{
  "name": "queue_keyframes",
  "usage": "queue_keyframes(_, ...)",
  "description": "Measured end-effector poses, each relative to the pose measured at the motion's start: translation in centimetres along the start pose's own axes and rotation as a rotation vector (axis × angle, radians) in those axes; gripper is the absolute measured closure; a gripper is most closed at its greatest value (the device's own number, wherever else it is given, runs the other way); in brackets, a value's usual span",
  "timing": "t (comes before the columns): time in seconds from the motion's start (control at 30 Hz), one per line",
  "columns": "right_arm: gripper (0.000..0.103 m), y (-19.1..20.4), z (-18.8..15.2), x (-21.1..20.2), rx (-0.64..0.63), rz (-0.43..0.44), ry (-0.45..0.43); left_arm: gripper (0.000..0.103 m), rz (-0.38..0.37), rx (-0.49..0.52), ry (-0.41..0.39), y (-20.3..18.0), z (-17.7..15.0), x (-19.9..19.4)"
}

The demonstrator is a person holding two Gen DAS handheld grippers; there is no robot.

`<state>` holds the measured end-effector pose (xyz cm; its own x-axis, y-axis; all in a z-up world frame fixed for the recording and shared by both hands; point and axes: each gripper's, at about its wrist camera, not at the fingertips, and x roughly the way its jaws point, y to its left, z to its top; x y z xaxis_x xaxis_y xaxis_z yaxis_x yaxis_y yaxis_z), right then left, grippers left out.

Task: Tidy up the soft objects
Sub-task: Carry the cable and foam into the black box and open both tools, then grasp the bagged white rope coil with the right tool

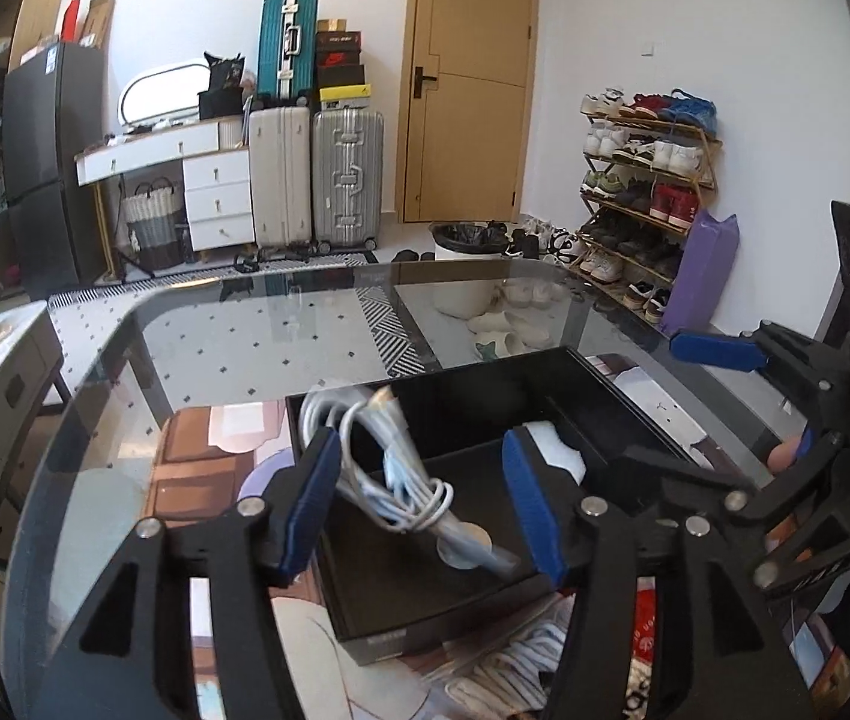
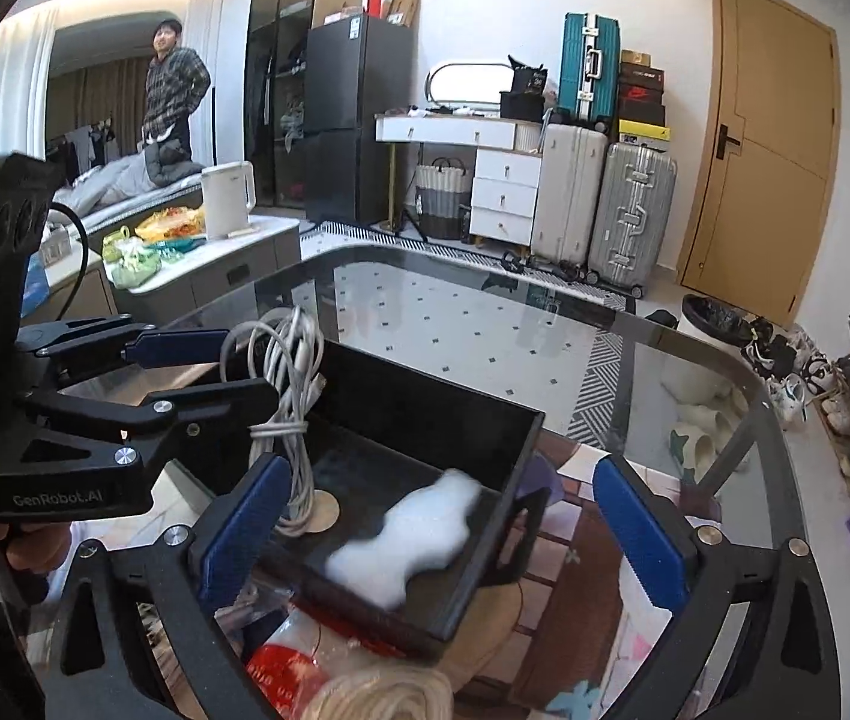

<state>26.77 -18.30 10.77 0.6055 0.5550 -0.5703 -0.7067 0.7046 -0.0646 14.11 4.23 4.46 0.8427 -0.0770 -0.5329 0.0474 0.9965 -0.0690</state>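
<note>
Bundled white cable (image 1: 401, 468) stands loose in black tray (image 1: 473, 396) at lower centre on glass desk (image 1: 215, 348); left gripper (image 1: 419, 504) and right gripper (image 2: 437, 534) jaws wide, empty—withdraw straight upward, avoid snagging loops.

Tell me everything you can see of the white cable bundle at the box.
The white cable bundle is a coiled, thin, rubbery-looking cord, wrapped round its middle by its own turns. It stands tilted in the black box, its lower end on the floor by a round disc, its loops above the rim. The left hand-held gripper is open around it.
</note>
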Motion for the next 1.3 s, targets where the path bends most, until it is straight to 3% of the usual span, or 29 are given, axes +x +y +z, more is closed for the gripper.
queue_keyframes(0.07,0.001,-0.3,-0.3,-0.9,0.011,-0.005,-0.013,0.044,0.002,0.003,-0.002,0.0,-0.1,-0.6)
queue_keyframes(0.1,0.001,-0.3,-0.5,-1.4,0.015,-0.008,-0.018,0.036,0.003,-0.004,-0.004,0.0,-0.3,-0.9)
queue_keyframes(0.13,0.001,-0.4,-0.6,-1.8,0.023,-0.009,-0.023,0.02,0.003,-0.012,-0.007,0.1,-0.4,-1.2)
queue_keyframes(0.2,0.001,-0.5,-0.8,-2.8,0.034,-0.013,-0.031,0.006,0.009,-0.036,-0.031,0.4,-0.8,-2.2)
queue_keyframes(0.33,0.001,-0.5,-1.6,-5.3,0.072,0.002,-0.056,0.0,0.0,-0.047,-0.043,0.7,-1.4,-3.7)
queue_keyframes(0.5,0.0,-0.9,-3.2,-8.4,0.134,0.052,-0.081,0.0,-0.009,-0.058,-0.035,0.9,-2.5,-5.4)
queue_keyframes(0.7,0.0,1.0,-4.9,-9.5,0.102,0.081,-0.013,0.0,0.011,-0.05,-0.036,0.4,-3.6,-7.2)
queue_keyframes(1.03,0.0,2.3,-7.0,-9.5,0.072,0.064,0.04,0.0,0.019,-0.084,-0.018,0.3,-5.4,-7.9)
queue_keyframes(1.3,0.0,1.6,-8.0,-8.7,0.145,0.035,0.058,0.0,0.006,-0.052,0.016,-0.6,-6.5,-7.8)
